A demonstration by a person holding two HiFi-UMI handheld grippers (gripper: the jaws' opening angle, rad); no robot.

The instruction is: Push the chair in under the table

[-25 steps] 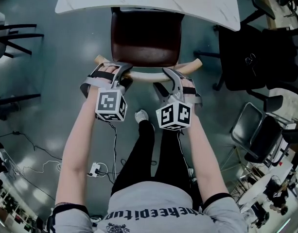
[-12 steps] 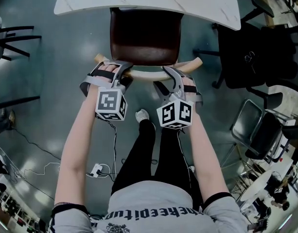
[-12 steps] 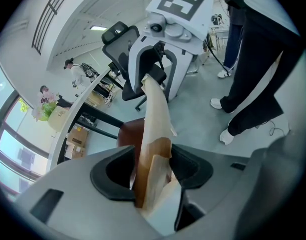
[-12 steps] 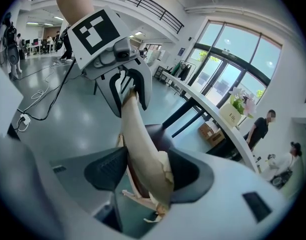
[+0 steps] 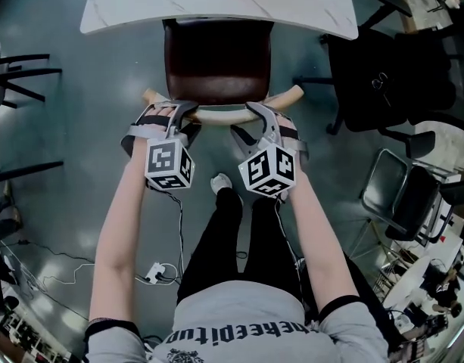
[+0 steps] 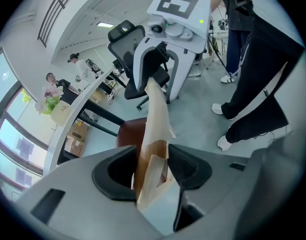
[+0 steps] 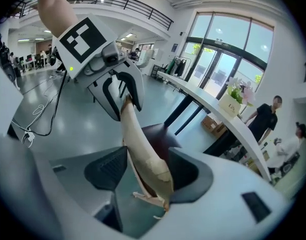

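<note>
Tabletop edge over chair front, backrest outside.

Both forearms reach forward and down, side by side; the left gripper grips the chair's back rail between its jaws (they have just been closing); the right gripper clamps the same rail.

Bare grey floor lies open left of the dark brown padded chair, up to the black metal chair frames. On the right a black office chair stands near, narrowing that side. The white marble-patterned counter overhangs the seat's far end, and the person's black-trousered legs fill the floor behind its curved pale wooden back rail.
</note>
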